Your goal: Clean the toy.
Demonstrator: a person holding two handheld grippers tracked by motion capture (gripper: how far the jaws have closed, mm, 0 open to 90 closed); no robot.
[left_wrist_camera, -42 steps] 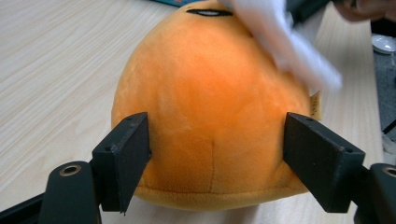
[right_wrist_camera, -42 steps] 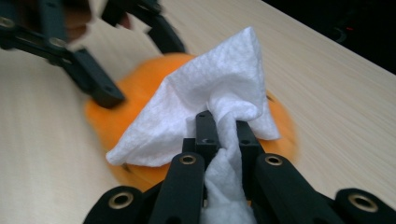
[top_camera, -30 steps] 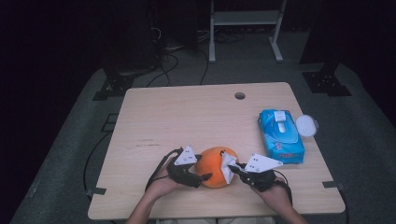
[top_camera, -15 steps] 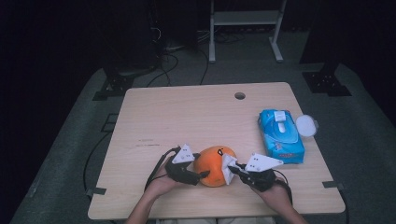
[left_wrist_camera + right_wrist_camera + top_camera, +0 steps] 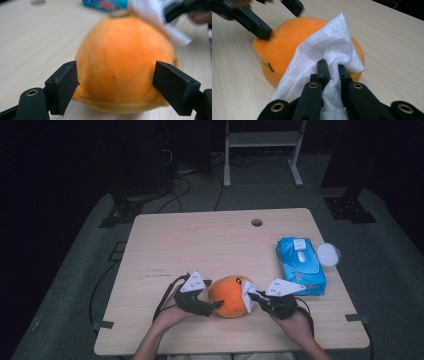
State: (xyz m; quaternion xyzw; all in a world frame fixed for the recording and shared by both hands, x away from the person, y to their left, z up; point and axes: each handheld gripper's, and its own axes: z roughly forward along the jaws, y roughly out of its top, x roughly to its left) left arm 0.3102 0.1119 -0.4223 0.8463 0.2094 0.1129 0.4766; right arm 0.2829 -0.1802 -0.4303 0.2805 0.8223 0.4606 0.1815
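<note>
An orange plush ball lies near the table's front edge. My left gripper reaches it from the left, and its jaws have just been opening. They stand open on either side of the plush, which sits between them. My right gripper comes in from the right, shut on a crumpled white tissue. The tissue is draped against the top right of the plush. In the right gripper view one left jaw touches the toy's far side and the other stands clear of it.
A blue pack of wipes lies at the right of the wooden table, with a round white lid beside it. A cable hole is near the far edge. Cables trail off the front left.
The left gripper has shifted very slightly left beside the plush. The right hand and the tissue have kept still.
</note>
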